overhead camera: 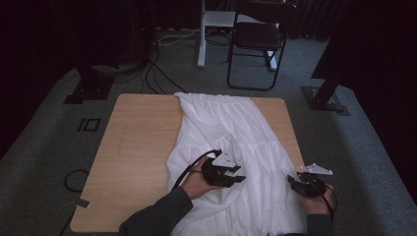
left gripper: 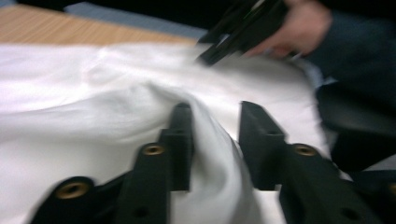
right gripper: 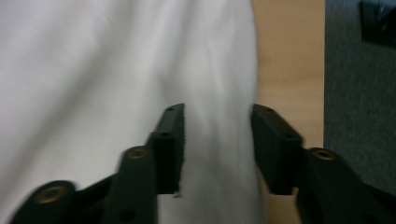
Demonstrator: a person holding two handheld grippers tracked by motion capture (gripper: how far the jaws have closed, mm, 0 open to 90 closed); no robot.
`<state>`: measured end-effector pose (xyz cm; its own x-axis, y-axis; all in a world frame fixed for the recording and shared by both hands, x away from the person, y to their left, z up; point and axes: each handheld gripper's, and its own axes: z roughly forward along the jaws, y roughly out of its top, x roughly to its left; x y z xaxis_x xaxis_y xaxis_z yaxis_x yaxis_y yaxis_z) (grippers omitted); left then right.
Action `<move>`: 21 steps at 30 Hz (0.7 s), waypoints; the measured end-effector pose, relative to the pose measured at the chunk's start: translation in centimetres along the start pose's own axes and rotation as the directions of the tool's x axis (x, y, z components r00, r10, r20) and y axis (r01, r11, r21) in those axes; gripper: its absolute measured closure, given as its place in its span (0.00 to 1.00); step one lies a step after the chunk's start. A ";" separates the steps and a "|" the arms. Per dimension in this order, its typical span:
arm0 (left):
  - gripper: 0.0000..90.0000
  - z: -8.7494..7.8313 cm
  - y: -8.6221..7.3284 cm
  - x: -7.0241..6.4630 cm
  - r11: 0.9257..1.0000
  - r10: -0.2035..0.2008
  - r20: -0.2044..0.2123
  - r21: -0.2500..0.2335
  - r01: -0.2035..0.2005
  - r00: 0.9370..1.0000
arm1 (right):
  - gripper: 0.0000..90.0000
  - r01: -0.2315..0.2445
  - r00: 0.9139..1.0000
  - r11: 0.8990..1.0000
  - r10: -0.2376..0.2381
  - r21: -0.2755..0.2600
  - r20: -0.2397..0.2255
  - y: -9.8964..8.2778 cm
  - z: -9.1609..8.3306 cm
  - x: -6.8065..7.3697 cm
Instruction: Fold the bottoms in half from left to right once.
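Observation:
A white gathered skirt (overhead camera: 231, 128) lies lengthwise on the wooden table (overhead camera: 142, 132), its hem towards the person. My left gripper (overhead camera: 238, 178) rests low over the skirt's lower middle. In the left gripper view its jaws (left gripper: 215, 135) stand apart with a raised fold of the cloth (left gripper: 205, 121) between them, not pinched. My right gripper (overhead camera: 291, 181) sits at the skirt's right edge near the table's front right corner. Its jaws (right gripper: 217, 140) are open over the flat cloth (right gripper: 116, 70). The right gripper (left gripper: 233, 32) and its hand also appear in the left gripper view.
Bare wood (right gripper: 289, 70) runs beside the skirt's right edge, then the table drops to grey carpet (right gripper: 355, 116). Beyond the table stand a black folding chair (overhead camera: 258, 39), a white desk leg (overhead camera: 201, 34), floor cables (overhead camera: 157, 73) and two black stand bases (overhead camera: 88, 88).

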<state>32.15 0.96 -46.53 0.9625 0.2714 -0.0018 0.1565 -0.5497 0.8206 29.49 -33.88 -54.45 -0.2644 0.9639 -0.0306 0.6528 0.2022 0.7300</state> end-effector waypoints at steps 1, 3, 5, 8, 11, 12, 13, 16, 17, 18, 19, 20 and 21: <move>0.67 -0.9 -0.5 0.6 1.000 -0.014 -0.025 -0.013 0.013 1.000 | 0.55 0.006 1.000 1.000 -0.006 -0.020 0.000 0.6 -0.4 0.5; 0.64 -2.2 -1.1 1.3 0.999 -0.033 -0.078 -0.024 0.032 0.996 | 0.55 0.024 1.000 0.998 -0.025 -0.061 -0.019 2.1 -1.4 1.8; 0.62 -3.9 -2.1 2.1 0.998 -0.056 -0.157 -0.028 0.052 0.986 | 0.57 0.041 0.997 0.995 -0.046 -0.087 -0.062 3.3 -1.9 3.1; 0.60 -6.1 -4.0 3.2 0.997 -0.081 -0.276 -0.016 0.079 0.958 | 0.57 0.064 0.982 0.991 -0.084 -0.118 -0.171 5.2 -2.2 5.7; 0.59 -8.1 -6.6 4.0 0.992 -0.120 -0.377 0.000 0.129 0.918 | 0.55 0.094 0.966 0.989 -0.119 -0.117 -0.230 6.3 -1.8 8.2; 0.58 -8.5 -7.2 4.1 0.990 -0.127 -0.391 0.004 0.139 0.912 | 0.53 0.100 0.956 0.988 -0.127 -0.114 -0.264 6.7 -1.6 9.2; 0.57 -9.0 -8.3 4.2 0.987 -0.146 -0.407 0.003 0.161 0.901 | 0.52 0.103 0.950 0.988 -0.132 -0.116 -0.281 6.9 -1.5 9.9; 0.57 -9.7 -10.3 4.3 0.979 -0.179 -0.432 0.008 0.202 0.884 | 0.45 0.142 0.925 0.983 -0.173 -0.116 -0.337 7.3 -1.2 12.6; 0.57 -9.8 -11.0 4.4 0.975 -0.196 -0.439 0.007 0.222 0.877 | 0.43 0.147 0.920 0.983 -0.176 -0.107 -0.349 7.3 -1.1 13.1; 0.56 -9.8 -11.0 4.4 0.975 -0.196 -0.439 0.007 0.222 0.877 | 0.43 0.147 0.920 0.983 -0.176 -0.107 -0.349 7.3 -1.1 13.1; 0.56 -10.0 -11.9 4.4 0.970 -0.217 -0.442 0.002 0.243 0.870 | 0.41 0.159 0.911 0.983 -0.182 -0.092 -0.370 7.1 -0.7 13.8; 0.55 -10.0 -12.3 4.3 0.968 -0.222 -0.443 0.004 0.250 0.869 | 0.36 0.185 0.911 0.981 -0.191 -0.052 -0.366 6.6 -0.2 14.8; 0.55 -10.0 -12.5 4.2 0.967 -0.228 -0.446 0.002 0.256 0.866 | 0.34 0.213 0.911 0.977 -0.211 -0.033 -0.355 6.3 0.1 15.2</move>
<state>32.03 16.89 -51.10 0.6987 0.7124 0.0659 0.3979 -0.4635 0.7917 29.66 -17.90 -50.39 -0.6304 0.7739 0.0611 0.5577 0.3968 0.7290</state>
